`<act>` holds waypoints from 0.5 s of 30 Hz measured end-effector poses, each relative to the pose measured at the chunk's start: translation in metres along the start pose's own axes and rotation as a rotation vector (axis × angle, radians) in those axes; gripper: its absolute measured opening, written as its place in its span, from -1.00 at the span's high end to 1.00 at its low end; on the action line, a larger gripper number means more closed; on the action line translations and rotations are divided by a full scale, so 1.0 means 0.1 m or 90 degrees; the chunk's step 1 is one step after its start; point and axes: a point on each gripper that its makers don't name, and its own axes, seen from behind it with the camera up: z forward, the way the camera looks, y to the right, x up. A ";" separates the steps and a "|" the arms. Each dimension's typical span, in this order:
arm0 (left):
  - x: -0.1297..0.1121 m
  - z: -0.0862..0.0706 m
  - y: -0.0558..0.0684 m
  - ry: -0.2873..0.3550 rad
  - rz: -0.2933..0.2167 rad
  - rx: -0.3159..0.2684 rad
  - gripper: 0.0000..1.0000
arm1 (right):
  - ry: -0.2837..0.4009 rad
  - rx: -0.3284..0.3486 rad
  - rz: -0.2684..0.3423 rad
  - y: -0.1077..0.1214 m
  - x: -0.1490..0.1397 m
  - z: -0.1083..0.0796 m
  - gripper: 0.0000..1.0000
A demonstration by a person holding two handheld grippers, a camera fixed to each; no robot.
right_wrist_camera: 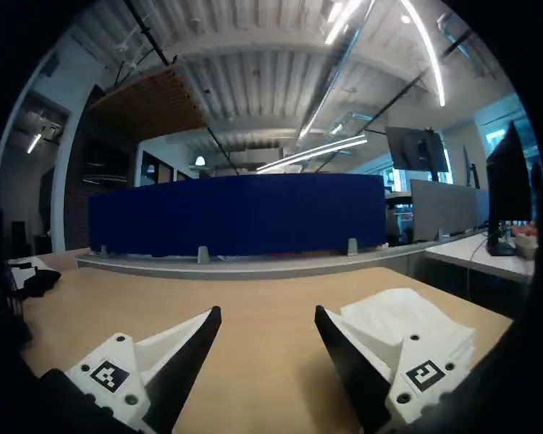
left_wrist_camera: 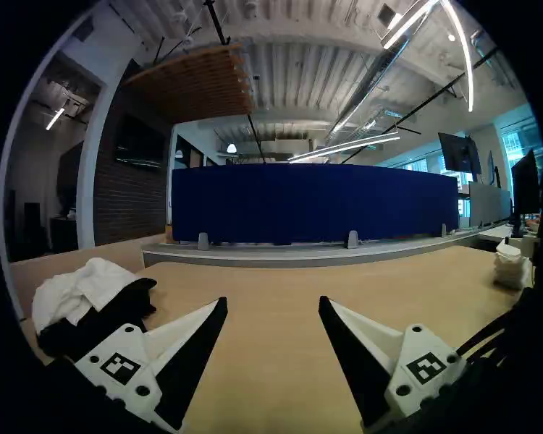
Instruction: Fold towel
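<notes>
In the left gripper view a crumpled pile of white and black towels (left_wrist_camera: 83, 296) lies on the wooden table (left_wrist_camera: 286, 289) at the left, just beyond my left finger. My left gripper (left_wrist_camera: 273, 312) is open over bare wood, holding nothing. A small stack of folded white towels (left_wrist_camera: 512, 266) sits at the table's far right. In the right gripper view a folded white towel (right_wrist_camera: 394, 315) lies on the table (right_wrist_camera: 264, 296) behind my right finger. My right gripper (right_wrist_camera: 267, 320) is open with nothing between its fingers. The crumpled pile (right_wrist_camera: 29, 278) shows at the far left.
A long blue partition (left_wrist_camera: 308, 202) on grey feet runs along the table's far edge. Monitors (right_wrist_camera: 507, 188) and another desk (right_wrist_camera: 481, 260) stand off to the right. A brick wall (left_wrist_camera: 127, 195) rises at the left.
</notes>
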 end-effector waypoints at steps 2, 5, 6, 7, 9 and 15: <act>0.00 0.00 0.00 0.000 0.000 0.000 -0.87 | 0.000 -0.002 -0.001 0.00 -0.01 0.00 -1.00; 0.00 -0.01 0.00 0.000 0.000 0.000 -0.87 | 0.002 -0.001 -0.001 -0.02 -0.03 0.00 -1.00; 0.00 -0.01 0.00 0.000 0.000 0.000 -0.87 | 0.002 -0.001 -0.001 -0.02 -0.04 0.00 -1.00; -0.01 -0.01 0.00 0.000 0.000 0.000 -0.87 | 0.001 0.000 -0.001 -0.03 -0.04 0.01 -1.00; -0.01 -0.01 0.00 0.000 0.000 0.000 -0.87 | 0.000 0.002 -0.001 -0.04 -0.05 0.01 -1.00; -0.01 -0.01 0.00 0.000 0.000 0.000 -0.88 | 0.002 0.001 -0.015 -0.06 -0.05 0.01 -1.00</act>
